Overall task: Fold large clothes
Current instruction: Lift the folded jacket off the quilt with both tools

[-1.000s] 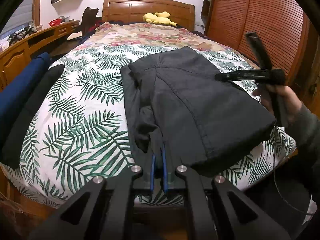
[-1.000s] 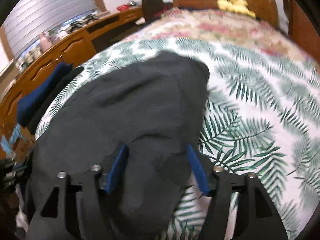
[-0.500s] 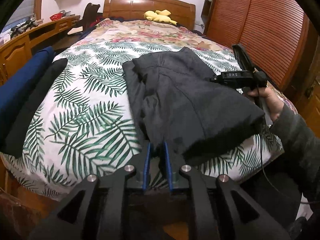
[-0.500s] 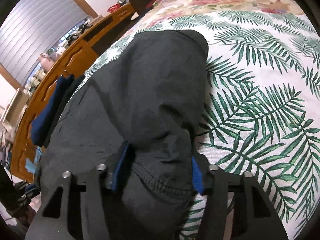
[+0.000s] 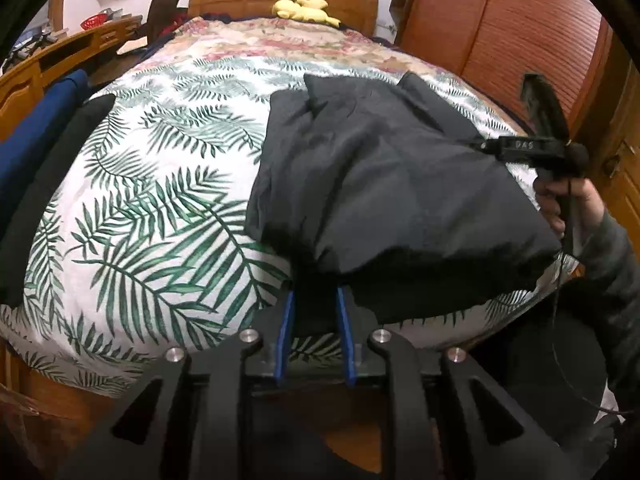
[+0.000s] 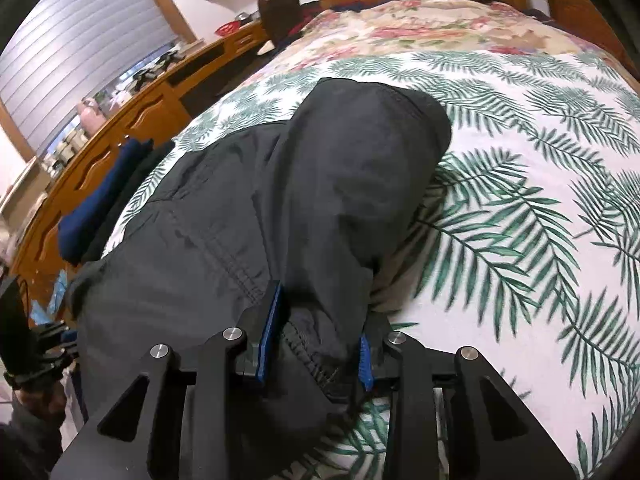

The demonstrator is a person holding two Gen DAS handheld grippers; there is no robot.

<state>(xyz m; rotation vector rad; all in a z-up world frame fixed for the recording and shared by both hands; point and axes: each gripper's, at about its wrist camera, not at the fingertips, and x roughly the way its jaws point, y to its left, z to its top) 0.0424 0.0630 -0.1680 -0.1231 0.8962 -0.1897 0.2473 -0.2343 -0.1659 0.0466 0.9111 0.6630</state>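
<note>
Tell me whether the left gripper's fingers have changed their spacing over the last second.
Yes. The left gripper has opened: its blue fingers, nearly touching a second ago, now stand apart with the dark garment's near edge between them.

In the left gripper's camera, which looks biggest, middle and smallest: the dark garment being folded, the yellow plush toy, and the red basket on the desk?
1. Dark garment, by far the largest.
2. Yellow plush toy.
3. Red basket, smallest.

The toy and basket sit far from the camera, so their true sizes may be closer than they look.
</note>
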